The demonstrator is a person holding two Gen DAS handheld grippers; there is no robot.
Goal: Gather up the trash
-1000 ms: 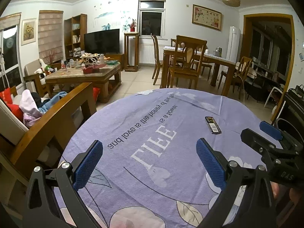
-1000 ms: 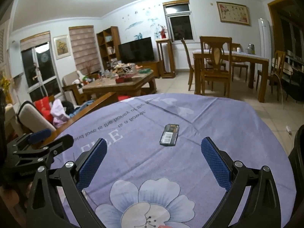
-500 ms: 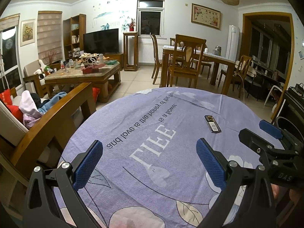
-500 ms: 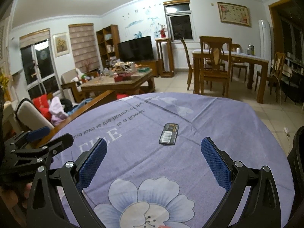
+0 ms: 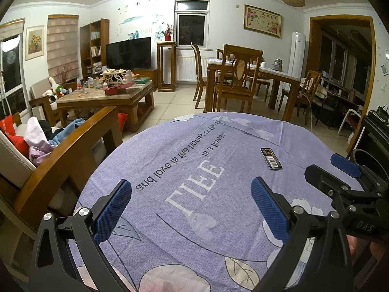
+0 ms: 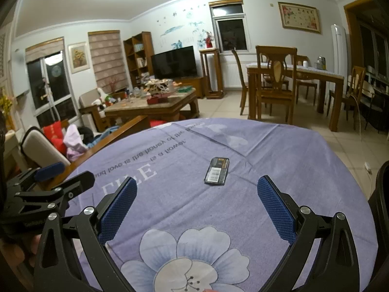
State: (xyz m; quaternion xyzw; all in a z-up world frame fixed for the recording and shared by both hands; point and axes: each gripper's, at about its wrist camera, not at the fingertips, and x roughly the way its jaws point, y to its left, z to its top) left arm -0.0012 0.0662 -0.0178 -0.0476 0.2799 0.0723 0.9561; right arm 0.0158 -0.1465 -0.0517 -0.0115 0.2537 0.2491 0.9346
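Observation:
A small flat dark packet with a barcode label [image 6: 216,174] lies on the purple flowered tablecloth [image 6: 279,160]. In the left wrist view the packet [image 5: 271,161] sits ahead and to the right. My right gripper [image 6: 197,206] is open and empty, just short of the packet, which lies ahead between its blue fingers. My left gripper [image 5: 192,206] is open and empty over the cloth's printed letters. Each gripper shows at the other view's edge: the right one [image 5: 340,172] and the left one [image 6: 60,177].
A wooden armchair [image 5: 60,150] with piled clothes stands against the table's left side. Beyond are a cluttered coffee table [image 5: 107,97], a dining table with chairs [image 5: 243,82] and a dark object [image 6: 381,194] at the right edge.
Both grippers have lowered and edged slightly toward the table; the packet sits slightly nearer the right gripper. Nothing was grasped.

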